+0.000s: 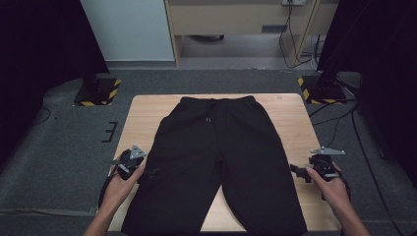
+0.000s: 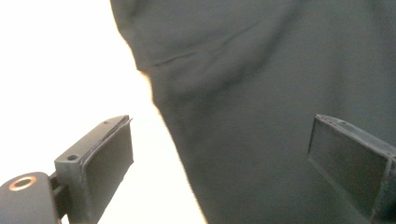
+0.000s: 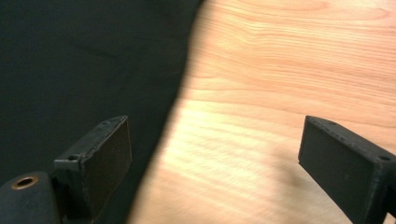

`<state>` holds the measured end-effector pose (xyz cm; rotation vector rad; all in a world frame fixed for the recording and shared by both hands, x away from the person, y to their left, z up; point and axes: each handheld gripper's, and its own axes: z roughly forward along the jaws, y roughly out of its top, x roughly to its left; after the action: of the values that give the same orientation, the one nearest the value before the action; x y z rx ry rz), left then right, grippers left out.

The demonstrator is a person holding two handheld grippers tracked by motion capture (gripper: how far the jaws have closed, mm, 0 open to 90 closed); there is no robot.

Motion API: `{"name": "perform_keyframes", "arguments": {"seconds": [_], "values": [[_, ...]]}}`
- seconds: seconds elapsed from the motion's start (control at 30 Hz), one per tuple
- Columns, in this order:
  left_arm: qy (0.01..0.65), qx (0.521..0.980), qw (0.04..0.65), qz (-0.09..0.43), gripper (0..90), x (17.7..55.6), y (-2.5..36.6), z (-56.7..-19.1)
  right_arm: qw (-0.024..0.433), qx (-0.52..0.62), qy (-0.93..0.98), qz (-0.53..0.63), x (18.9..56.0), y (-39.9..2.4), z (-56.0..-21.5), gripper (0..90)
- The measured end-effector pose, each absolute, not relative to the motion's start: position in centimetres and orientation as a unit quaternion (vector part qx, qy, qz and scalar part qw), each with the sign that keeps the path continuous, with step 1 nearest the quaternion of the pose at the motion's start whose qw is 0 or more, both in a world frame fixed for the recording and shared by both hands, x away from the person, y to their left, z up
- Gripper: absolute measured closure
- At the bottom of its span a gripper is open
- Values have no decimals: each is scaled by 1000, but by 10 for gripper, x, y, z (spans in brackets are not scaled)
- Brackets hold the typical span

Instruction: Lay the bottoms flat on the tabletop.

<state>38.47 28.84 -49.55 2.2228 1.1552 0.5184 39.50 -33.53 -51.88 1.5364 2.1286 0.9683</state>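
Your fingers (image 2: 109, 149) stand wide on both the left gripper (image 1: 147, 173) and right gripper (image 1: 298, 172), holding nothing; the high view alone shows the black shorts' (image 1: 221, 152) drawstring (image 1: 209, 118), flat on the table (image 1: 142, 115).

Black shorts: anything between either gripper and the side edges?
Nothing visible. The left gripper sits open at the black shorts' left edge; the right gripper, open, has bare table between it and the right edge.

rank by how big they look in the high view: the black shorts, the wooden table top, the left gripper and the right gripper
1. Wooden table top, the widest thing, though the shorts cover much of it.
2. Black shorts.
3. Left gripper and right gripper: they look about alike, both far smaller, so they are left unranked against each other.
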Motion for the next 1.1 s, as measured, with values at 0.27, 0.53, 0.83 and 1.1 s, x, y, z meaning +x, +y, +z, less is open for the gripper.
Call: {"name": "perform_keyframes", "arguments": {"seconds": [0.27,0.53,0.83,1.1], "values": [[453,823,281,197,60,406,304,-492,168,556,746,327,418,-341,-519,91],[499,795,281,203,61,433,325,-501,182,567,732,332,444,-338,-516,94],[525,780,264,213,61,449,335,-519,198,584,715,330,465,-340,-524,99],[528,776,267,220,44,452,337,-528,211,592,709,319,466,-348,-534,94]]}}
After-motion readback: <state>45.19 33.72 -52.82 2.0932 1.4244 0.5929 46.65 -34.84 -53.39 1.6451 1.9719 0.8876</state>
